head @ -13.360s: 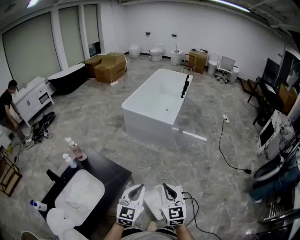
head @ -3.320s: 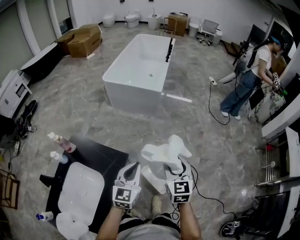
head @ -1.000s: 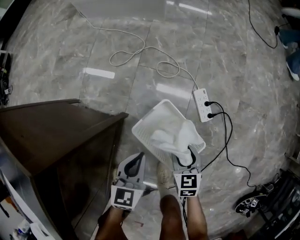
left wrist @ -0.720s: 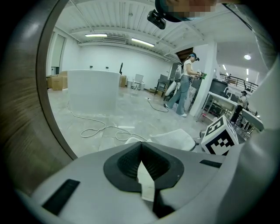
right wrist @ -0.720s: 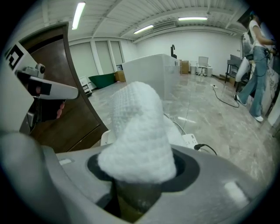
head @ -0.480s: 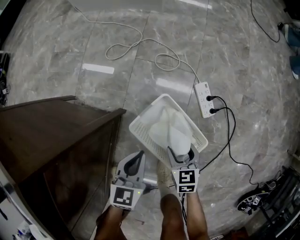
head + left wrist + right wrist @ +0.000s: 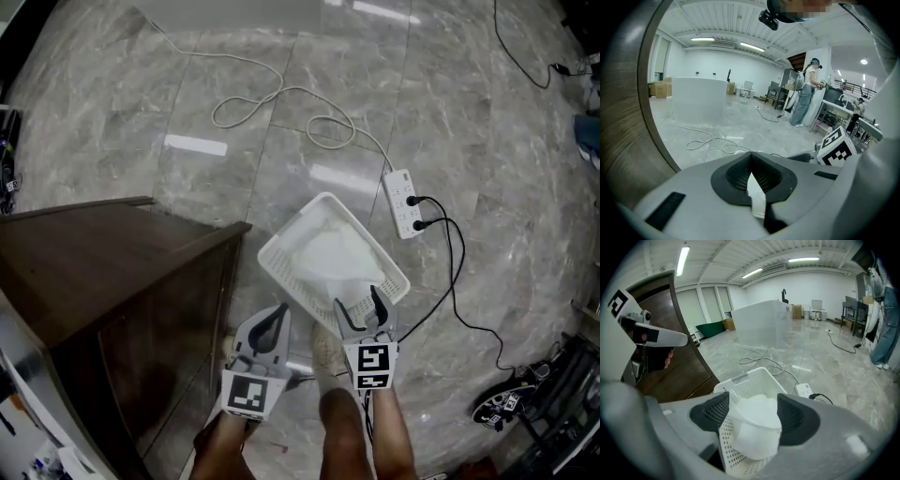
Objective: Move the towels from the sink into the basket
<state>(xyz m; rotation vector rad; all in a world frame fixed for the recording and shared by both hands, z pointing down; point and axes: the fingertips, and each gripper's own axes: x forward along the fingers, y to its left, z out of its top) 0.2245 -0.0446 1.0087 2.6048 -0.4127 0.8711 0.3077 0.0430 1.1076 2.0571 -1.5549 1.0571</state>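
Note:
A white perforated basket (image 7: 275, 256) stands on the marble floor beside the cabinet. One white towel (image 7: 328, 251) lies crumpled inside it. My right gripper (image 7: 359, 302) hovers over the basket's near rim. Its jaws have just been opening and now stand open, with no pad pressing on the towel. In the right gripper view the towel (image 7: 754, 427) shows between the dark pads (image 7: 715, 412), down in the basket (image 7: 740, 380). My left gripper (image 7: 275, 316) hangs to the basket's left beside the cabinet, shut and empty; the left gripper view shows the left gripper (image 7: 751, 169) with its pads touching.
A dark wooden cabinet (image 7: 112, 281) fills the left. A white power strip (image 7: 403, 214) with black plugs and a looping white cable (image 7: 272, 98) lie beyond the basket. Shoes (image 7: 497, 408) sit at lower right. A white bathtub (image 7: 761, 319) and a standing person (image 7: 806, 93) are farther off.
The right gripper's jaws opened and let go of the towel, which dropped from the basket's near rim and settled flat inside it. The left gripper stayed put.

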